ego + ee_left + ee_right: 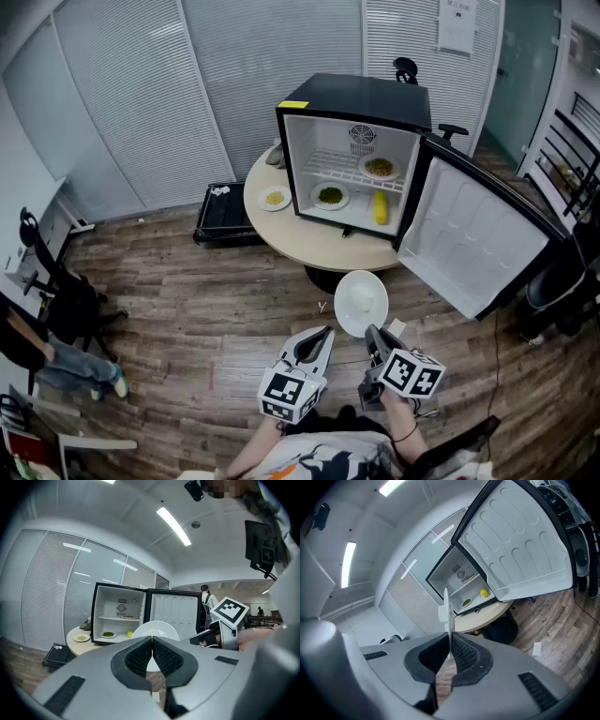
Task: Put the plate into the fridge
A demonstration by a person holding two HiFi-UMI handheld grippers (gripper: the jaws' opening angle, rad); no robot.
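An empty white plate (361,302) hangs over the wooden floor in front of the round table, with my right gripper (373,336) shut on its near rim. In the right gripper view the plate (446,613) stands edge-on between the pads of the right gripper (450,649). My left gripper (322,334) is just left of the plate, shut and holding nothing. From the left gripper (151,641) the plate (159,627) shows behind the closed tips. The black mini fridge (352,155) stands on the table with its door (478,234) swung open to the right.
Inside the fridge are a plate of yellow food (379,168) on the wire shelf, a plate of green food (330,196) and a yellow item (379,206) below. Another small plate (275,198) sits on the round table (319,246). A black crate (225,216) lies on the floor; an office chair (56,291) stands at left.
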